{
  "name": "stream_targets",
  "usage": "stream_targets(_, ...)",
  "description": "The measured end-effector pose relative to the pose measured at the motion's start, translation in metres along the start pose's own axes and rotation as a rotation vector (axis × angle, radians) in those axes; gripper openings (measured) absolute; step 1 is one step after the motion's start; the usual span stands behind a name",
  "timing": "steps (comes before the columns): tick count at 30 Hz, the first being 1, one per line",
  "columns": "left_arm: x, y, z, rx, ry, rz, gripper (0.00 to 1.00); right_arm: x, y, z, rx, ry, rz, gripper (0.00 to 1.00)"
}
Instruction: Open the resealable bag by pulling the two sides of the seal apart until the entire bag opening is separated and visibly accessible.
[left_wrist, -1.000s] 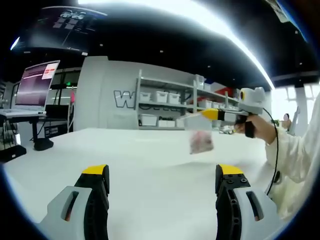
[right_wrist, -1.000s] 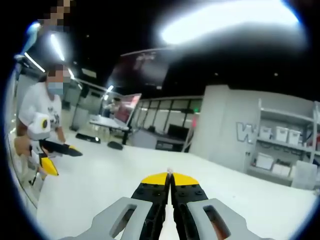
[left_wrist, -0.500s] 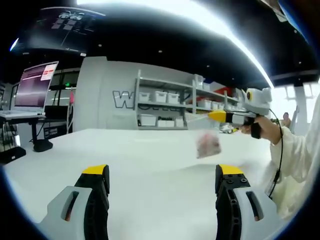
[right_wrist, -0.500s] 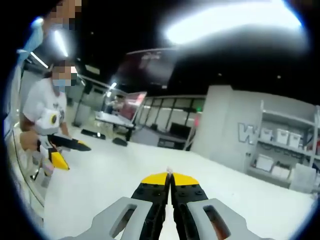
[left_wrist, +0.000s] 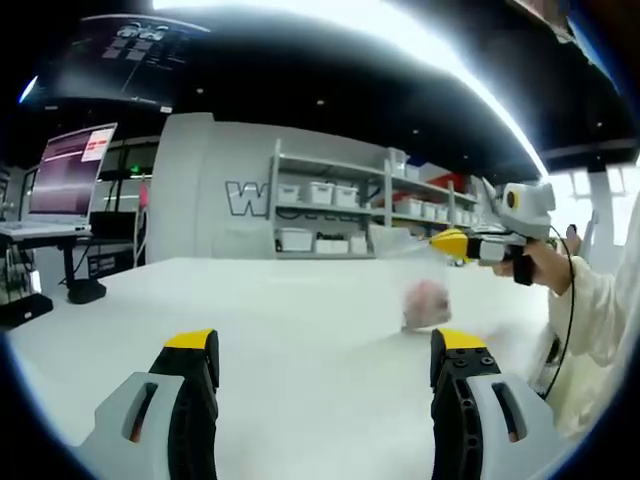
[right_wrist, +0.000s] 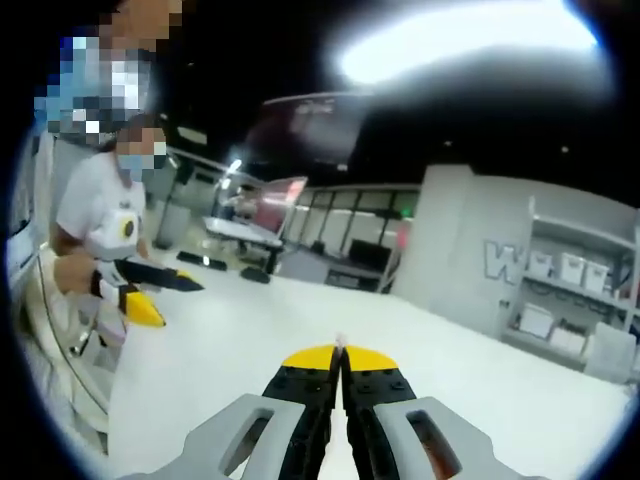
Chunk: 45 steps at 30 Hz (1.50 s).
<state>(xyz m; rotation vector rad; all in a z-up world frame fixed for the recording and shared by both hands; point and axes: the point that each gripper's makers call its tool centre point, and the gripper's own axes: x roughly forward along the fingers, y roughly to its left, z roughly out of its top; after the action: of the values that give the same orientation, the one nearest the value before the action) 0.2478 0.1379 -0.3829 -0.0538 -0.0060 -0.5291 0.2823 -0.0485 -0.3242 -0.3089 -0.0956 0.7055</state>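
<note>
Right gripper (right_wrist: 340, 352) clamps the resealable bag (left_wrist: 425, 300) by its top edge above the tabletop (left_wrist: 300, 320); left gripper (left_wrist: 325, 350) jaws stand apart.

Clear bag (left_wrist: 425, 300), pink contents, hangs from right tongs (left_wrist: 440, 243).

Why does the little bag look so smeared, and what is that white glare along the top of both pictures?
In the left gripper view, the bag hanging from the right claw is blurred, probably by motion; a ceiling light strip burns out white and curves with the fisheye lens. In the right gripper view, an overexposed light blooms, and the background looks soft.
</note>
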Motion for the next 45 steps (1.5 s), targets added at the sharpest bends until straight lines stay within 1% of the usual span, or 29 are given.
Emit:
stream_targets(6,-0.002,-0.001,-0.002,-0.001,0.006,-0.001,0.86,-0.013,0.022,-0.002,-0.011,0.011,0.036,0.0)
stream_targets(10,-0.003,-0.001,-0.002,-0.002,0.002,-0.001,0.86,-0.02,0.042,-0.005,-0.015,0.024,0.076,0.0)
stream_targets(15,-0.004,-0.002,-0.003,-0.007,0.004,-0.005,0.85,-0.026,0.066,-0.009,-0.025,0.04,0.128,0.0)
stream_targets(19,-0.004,-0.003,-0.004,-0.01,0.008,-0.012,0.85,-0.029,0.079,-0.011,-0.041,0.051,0.153,0.0)
stream_targets(25,-0.005,-0.001,-0.003,-0.016,0.004,-0.009,0.85,-0.032,0.093,-0.018,-0.038,0.071,0.185,0.0)
stream_targets(29,-0.006,-0.001,-0.005,-0.027,0.007,-0.012,0.84,-0.033,0.101,-0.024,-0.015,0.074,0.206,0.0)
stream_targets(35,-0.007,-0.001,-0.006,-0.028,0.012,-0.012,0.84,-0.037,0.111,-0.037,0.019,0.099,0.221,0.0)
stream_targets(41,-0.007,-0.001,-0.005,-0.028,0.01,-0.011,0.84,-0.041,0.125,-0.048,-0.022,0.139,0.261,0.0)
stream_targets(45,-0.007,-0.002,-0.006,-0.024,0.014,-0.014,0.84,-0.042,0.129,-0.056,-0.027,0.16,0.27,0.0)
